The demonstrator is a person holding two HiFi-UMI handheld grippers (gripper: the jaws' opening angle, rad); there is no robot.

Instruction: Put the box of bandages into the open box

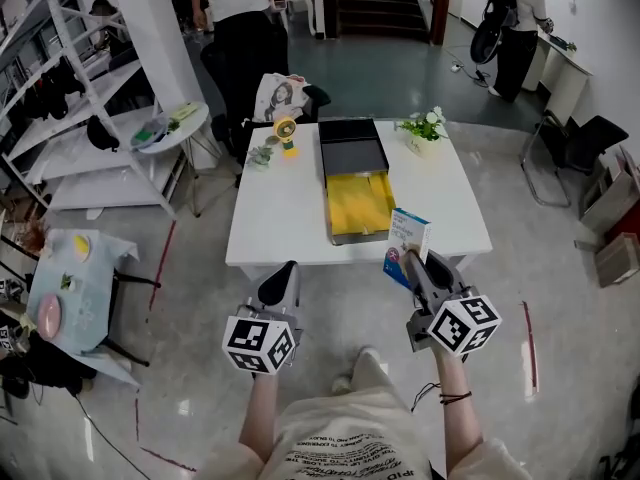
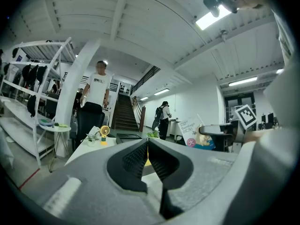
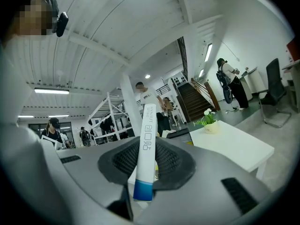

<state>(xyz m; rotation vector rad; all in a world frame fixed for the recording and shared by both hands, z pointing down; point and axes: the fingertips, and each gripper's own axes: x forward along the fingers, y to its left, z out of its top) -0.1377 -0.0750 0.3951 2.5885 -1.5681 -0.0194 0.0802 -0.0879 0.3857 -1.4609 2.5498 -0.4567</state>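
The box of bandages (image 1: 407, 246) is white and blue, held upright in my right gripper (image 1: 411, 259) just off the white table's near right corner. In the right gripper view its narrow edge (image 3: 146, 151) stands between the black pads (image 3: 172, 161), which press on it. The open box (image 1: 356, 180) lies on the middle of the table, dark lid folded back, yellow lining showing. My left gripper (image 1: 283, 273) hangs shut and empty in front of the table's near edge, its pads (image 2: 136, 160) meeting in the left gripper view, where the bandage box (image 2: 188, 133) shows at the right.
On the white table (image 1: 280, 218) stand a small yellow fan (image 1: 286, 134), a small plant (image 1: 262, 154) and a potted plant (image 1: 427, 128). A black chair (image 1: 245, 63) stands behind the table. A white shelf rack (image 1: 70, 88) and small round table (image 1: 170, 128) are at left; people stand far back.
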